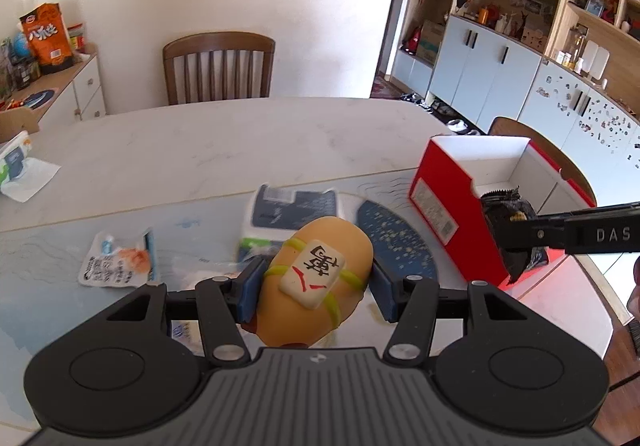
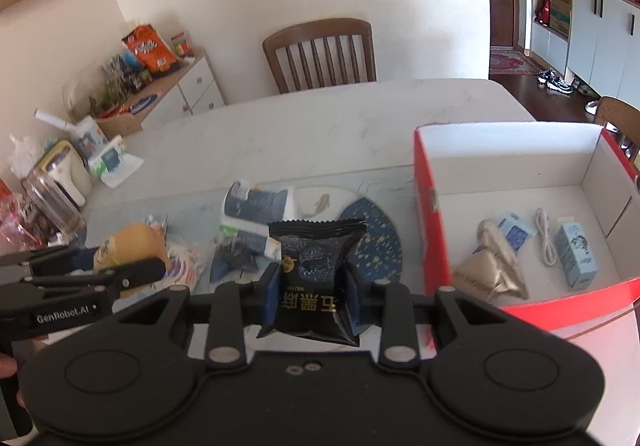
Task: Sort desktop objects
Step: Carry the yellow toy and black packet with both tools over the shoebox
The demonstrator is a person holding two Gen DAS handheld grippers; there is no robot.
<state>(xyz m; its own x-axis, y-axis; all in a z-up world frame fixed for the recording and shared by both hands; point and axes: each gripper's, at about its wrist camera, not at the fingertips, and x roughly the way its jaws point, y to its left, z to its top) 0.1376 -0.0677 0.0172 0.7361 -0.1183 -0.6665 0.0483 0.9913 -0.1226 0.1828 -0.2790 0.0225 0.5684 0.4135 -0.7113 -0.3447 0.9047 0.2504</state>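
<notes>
Desktop objects are being carried toward a red box (image 2: 430,230) that stands open on the right of the table (image 1: 192,150). A tan oval toy (image 1: 316,278) (a white tile with a printed character is strapped to it by yellow bands) is clamped in the jaws of the left gripper (image 1: 318,288), raised above the table. A black snack packet (image 2: 314,278) is pinched in the narrower jaws of the right gripper (image 2: 312,292), just left of the box wall. The step in hand appears to be the carry; next, each item would need lifting over the red wall before release. Inside the box are seen a gold pouch (image 2: 486,270), a small blue sachet (image 2: 514,234), a white cable (image 2: 544,238) and a pale blue carton (image 2: 576,258). More packets remain on the table.
</notes>
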